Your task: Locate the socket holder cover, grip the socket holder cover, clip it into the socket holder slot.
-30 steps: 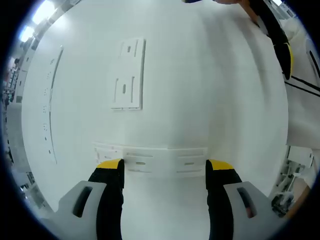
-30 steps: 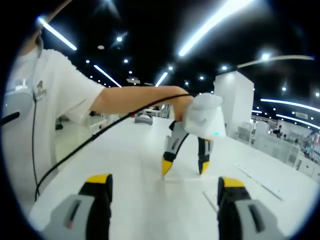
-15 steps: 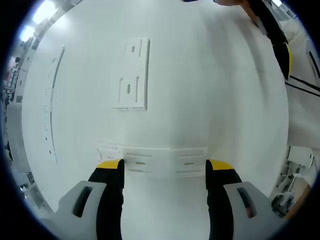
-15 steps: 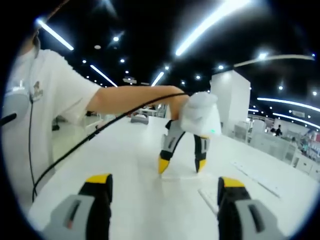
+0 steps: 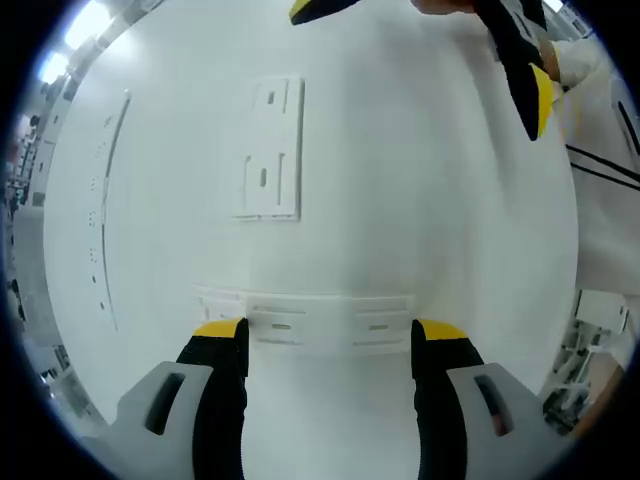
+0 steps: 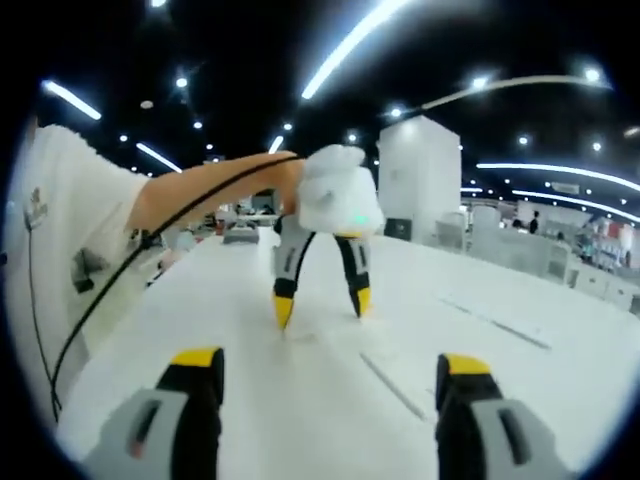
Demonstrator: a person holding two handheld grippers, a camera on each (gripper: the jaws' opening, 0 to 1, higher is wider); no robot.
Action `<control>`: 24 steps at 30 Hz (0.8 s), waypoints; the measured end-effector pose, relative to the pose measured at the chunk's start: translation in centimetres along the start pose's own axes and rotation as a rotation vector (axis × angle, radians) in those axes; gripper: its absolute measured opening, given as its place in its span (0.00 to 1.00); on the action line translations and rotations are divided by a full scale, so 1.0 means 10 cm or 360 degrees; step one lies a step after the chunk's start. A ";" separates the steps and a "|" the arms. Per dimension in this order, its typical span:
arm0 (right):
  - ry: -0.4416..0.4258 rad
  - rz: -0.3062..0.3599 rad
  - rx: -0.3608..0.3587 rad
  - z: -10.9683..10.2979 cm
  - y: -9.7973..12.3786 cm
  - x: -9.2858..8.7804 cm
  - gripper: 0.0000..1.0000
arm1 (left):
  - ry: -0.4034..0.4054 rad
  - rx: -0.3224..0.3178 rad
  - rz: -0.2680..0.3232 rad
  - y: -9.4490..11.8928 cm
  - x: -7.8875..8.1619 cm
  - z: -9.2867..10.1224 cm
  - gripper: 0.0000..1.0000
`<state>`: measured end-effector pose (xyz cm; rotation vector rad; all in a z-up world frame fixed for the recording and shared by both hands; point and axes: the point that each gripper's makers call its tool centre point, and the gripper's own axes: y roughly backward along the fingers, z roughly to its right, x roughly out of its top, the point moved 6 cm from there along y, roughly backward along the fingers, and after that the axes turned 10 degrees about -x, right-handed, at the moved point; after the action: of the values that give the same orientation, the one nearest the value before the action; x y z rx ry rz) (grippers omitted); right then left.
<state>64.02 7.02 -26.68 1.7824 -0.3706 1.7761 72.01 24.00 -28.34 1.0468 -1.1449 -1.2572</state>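
Note:
In the left gripper view a white slotted strip [image 5: 312,324] lies flat on the white table [image 5: 420,220], just beyond my left gripper [image 5: 330,332]. Its jaws stand open, one yellow tip near each end of the strip. Farther out lies a white rectangular plate [image 5: 270,150] with slots. My right gripper [image 5: 428,55] comes in at the top right, open and above the table. The right gripper view shows my right gripper [image 6: 327,362] open and empty, looking low across the table at the left gripper [image 6: 322,305] held tips-down by a hand. A flat white part [image 6: 390,385] lies between them.
A long thin white rail [image 5: 100,200] lies along the table's left side, also visible as the rail [image 6: 495,320] at the right. A person's arm [image 6: 200,190] and a black cable [image 6: 110,290] reach over the table from the left. Benches stand behind.
The right gripper's view has swung and dropped lower, and its yellow tips have come further into the top of the left gripper view. The left gripper and the strip have stayed put.

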 end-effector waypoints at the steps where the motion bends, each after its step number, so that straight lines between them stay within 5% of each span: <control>1: -0.0015 0.0003 -0.0007 0.01 0.00 0.01 0.90 | 0.0000 0.0000 0.0000 0.00 0.00 0.00 0.65; 24: -0.0112 -0.0014 -0.0077 0.10 -0.01 0.00 0.95 | 0.0000 -0.0004 0.0013 0.02 -0.02 -0.09 0.65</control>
<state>64.91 6.53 -26.61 1.8136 -0.4300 1.6877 72.89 24.16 -28.32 1.0396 -1.1460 -1.2518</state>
